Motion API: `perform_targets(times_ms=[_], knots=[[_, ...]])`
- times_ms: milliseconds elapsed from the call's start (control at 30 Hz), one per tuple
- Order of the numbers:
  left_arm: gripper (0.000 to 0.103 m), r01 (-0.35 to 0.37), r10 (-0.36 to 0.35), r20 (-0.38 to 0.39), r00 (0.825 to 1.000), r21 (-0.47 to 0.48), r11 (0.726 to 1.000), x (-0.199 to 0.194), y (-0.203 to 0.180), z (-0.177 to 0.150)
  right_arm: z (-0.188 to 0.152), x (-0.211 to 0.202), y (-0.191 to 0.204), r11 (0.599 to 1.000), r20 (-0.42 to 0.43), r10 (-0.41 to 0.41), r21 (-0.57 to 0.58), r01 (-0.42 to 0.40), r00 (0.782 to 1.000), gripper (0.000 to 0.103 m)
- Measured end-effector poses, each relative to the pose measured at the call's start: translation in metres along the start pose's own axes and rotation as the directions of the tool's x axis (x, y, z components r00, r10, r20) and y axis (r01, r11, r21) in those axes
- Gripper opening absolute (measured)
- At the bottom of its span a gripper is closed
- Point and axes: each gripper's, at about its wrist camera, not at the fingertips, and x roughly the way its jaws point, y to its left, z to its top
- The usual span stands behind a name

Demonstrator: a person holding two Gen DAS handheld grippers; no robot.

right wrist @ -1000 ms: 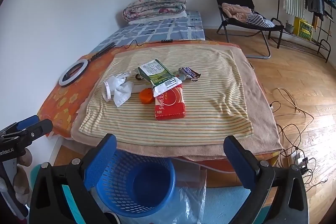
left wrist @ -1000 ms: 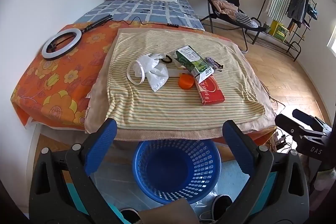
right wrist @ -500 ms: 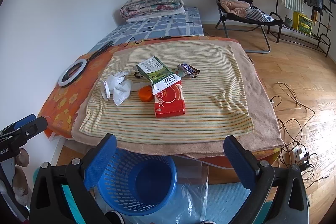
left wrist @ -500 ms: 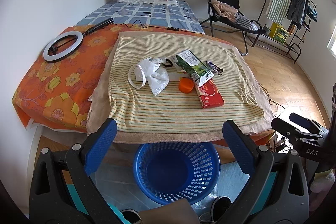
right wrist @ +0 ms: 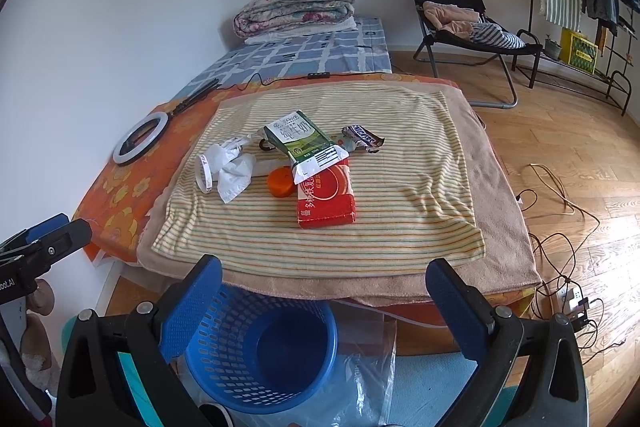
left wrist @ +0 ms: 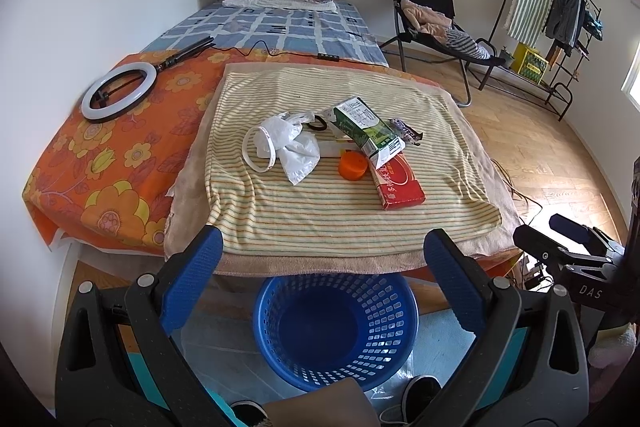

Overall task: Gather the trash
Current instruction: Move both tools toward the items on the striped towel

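Item 1: left gripper (left wrist: 322, 255), jaws spread wide and empty, held above the blue mesh basket (left wrist: 335, 327) at the bed's near edge.

Item 2: right gripper (right wrist: 324, 283), likewise agape, holding nothing; since a second ago we have drawn both grippers slightly back and up, so the bed sits lower in each view.

Item 3: trash, unmoved on the striped towel (left wrist: 348, 215). We list a green milk carton (left wrist: 366, 133) lying partly over a red box (left wrist: 398, 181), an orange cap (left wrist: 353, 165) just beside them, a crumpled white plastic bag (left wrist: 294, 149) with a white band (left wrist: 258, 151), and a candy wrapper (right wrist: 362, 137).

Item 4: ring light (left wrist: 119, 91) on the orange floral sheet (left wrist: 104, 163), well apart.
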Motion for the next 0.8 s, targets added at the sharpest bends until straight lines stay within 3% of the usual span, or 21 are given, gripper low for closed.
perform_targets(times_ms=[800], knots=[[0.102, -0.002, 0.002, -0.011, 1.0, -0.016, 1.0, 0.006, 0.007, 0.006, -0.001, 0.012, 0.003, 0.998, -0.013, -0.052, -0.02, 0.052, 0.999, 0.103]])
